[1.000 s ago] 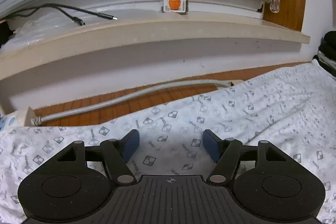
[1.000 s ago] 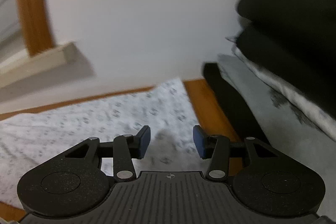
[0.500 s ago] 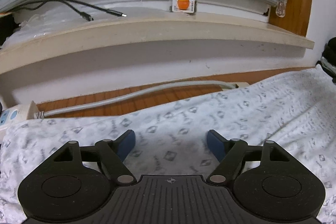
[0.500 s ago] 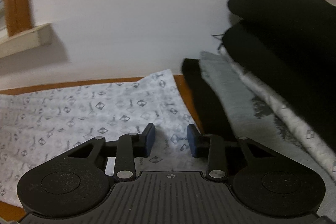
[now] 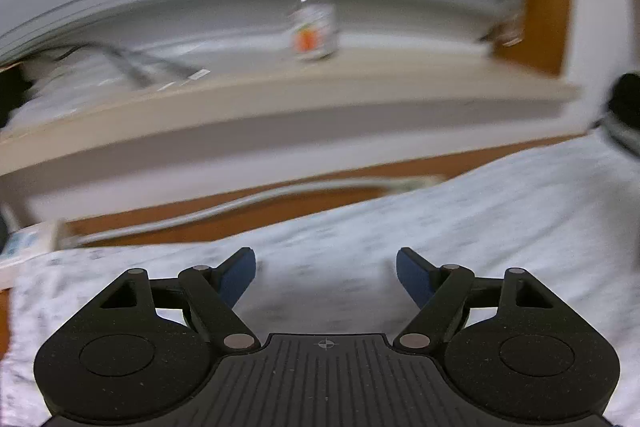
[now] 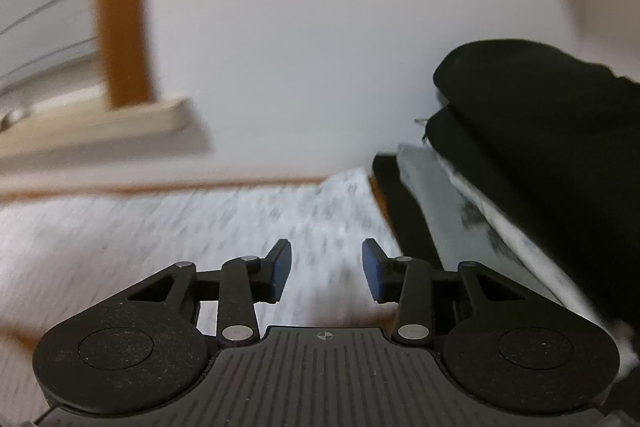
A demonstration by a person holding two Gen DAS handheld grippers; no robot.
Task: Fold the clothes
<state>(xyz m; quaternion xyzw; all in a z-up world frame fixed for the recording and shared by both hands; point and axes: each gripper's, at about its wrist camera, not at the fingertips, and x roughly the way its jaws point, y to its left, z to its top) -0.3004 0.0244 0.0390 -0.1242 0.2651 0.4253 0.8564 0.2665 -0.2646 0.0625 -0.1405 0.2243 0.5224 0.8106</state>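
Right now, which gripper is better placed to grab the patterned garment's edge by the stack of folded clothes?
Right. The right gripper hangs over the patterned garment near its edge beside the folded stack, jaws opening, nothing between them. The left gripper sits open over mid-cloth, with the stack at its view's far edge.

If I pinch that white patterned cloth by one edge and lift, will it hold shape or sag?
Probably sag: the white patterned cloth lies thin and flat with soft wrinkles on the table. It looks light. The far edge may drag, since it spreads wide past both the left gripper and right gripper.
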